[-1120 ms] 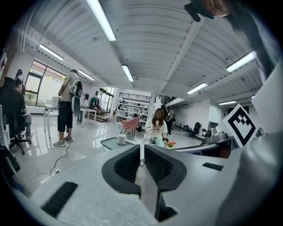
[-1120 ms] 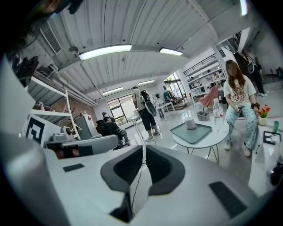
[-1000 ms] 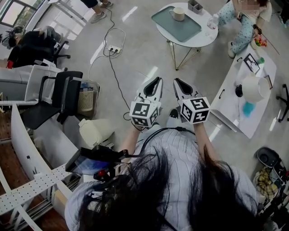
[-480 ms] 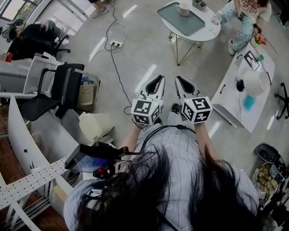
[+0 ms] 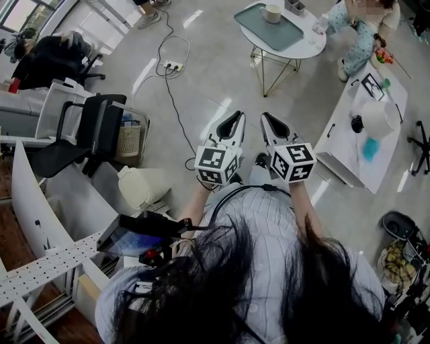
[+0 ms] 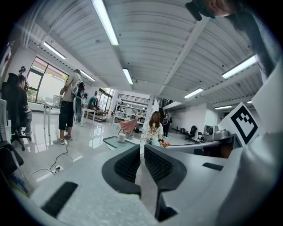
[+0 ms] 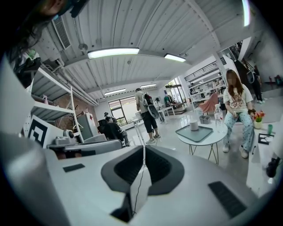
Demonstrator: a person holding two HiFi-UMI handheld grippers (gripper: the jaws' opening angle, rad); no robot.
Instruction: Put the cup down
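Both my left gripper (image 5: 236,115) and right gripper (image 5: 267,117) are hanging side by side, jaws together, gripping nothing. The cup (image 5: 273,13) is standing on the tray (image 5: 261,28) well ahead of them. Hardly anything is shifting since a second ago, so I am judging it already put down.

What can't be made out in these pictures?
- Contents of the cup: too small and distant in every view.
- The person's hands on the left gripper and right gripper: head view, hidden under the marker cubes.
- Far rim of the round table: cut off by the head view's top edge.
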